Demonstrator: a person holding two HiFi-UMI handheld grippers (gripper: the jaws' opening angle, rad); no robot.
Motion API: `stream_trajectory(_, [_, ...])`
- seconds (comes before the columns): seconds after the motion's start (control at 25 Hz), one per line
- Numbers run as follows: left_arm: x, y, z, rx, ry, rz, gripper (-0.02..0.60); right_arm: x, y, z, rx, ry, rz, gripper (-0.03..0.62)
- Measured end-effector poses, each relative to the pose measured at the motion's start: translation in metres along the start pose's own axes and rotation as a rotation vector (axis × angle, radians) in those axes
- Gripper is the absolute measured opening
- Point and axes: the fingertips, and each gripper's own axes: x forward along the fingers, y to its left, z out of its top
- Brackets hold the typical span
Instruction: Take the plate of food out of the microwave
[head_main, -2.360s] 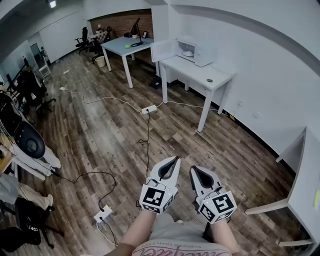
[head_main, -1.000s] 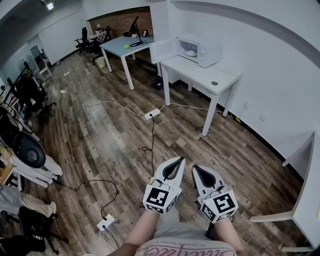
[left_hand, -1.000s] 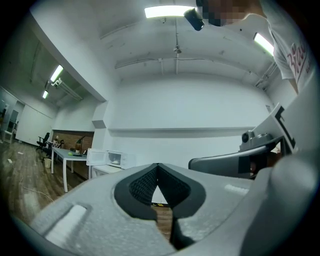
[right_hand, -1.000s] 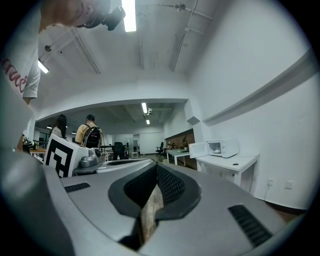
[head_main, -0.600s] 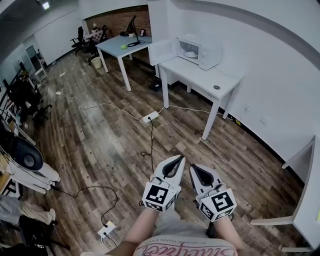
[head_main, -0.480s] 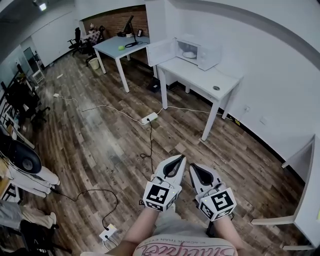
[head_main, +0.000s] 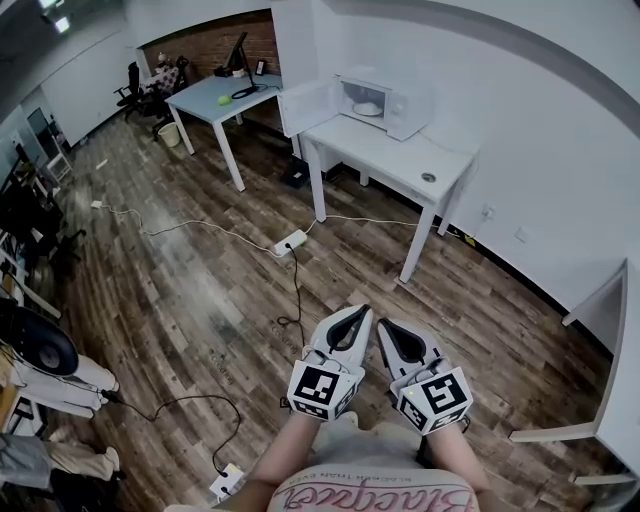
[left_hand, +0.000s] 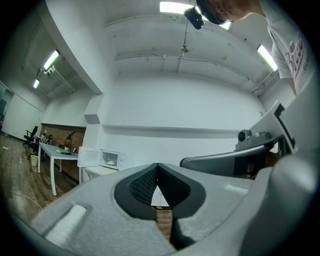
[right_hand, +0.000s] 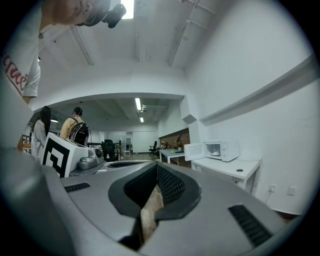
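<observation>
Left claw (head_main: 361, 311), right claw (head_main: 383, 326), one microwave (head_main: 388, 102)

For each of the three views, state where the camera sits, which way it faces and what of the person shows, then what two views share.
Head view: on the head, facing steeply down at the floor; forearms, left gripper and right gripper show.
Left gripper view: on that gripper, facing level over its shut jaws toward the microwave; shirt shows.
Right gripper view: the same, jaws shut; shirt shows.
Shared: both gripper views see the open microwave.
</observation>
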Motion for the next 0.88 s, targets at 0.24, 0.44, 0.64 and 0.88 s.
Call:
stream_trajectory(0.24, [0.000, 0.024, -0.002, -0.010, -0.007, 0.022, 0.005, 0.019, 0.001, -0.002, 0.010, -0.004, 0.000, 0.014])
stream_trajectory(0.44, [0.007, 0.034, -0.005, -0.009, 0.004, 0.032, 0.005, 0.028, -0.007, -0.004, 0.026, 0.002, 0.005, 0.013])
stream_trajectory(0.64, [0.026, 0.043, -0.004, -0.001, -0.006, 0.030, 0.005, 0.040, -0.028, -0.004, 0.039, -0.013, -0.008, 0.012])
stream_trajectory(0.88, [0.050, 0.055, 0.000, 0.007, -0.004, 0.037, 0.005, 0.055, -0.058, 0.002, 0.051, -0.023, -0.029, 0.014])
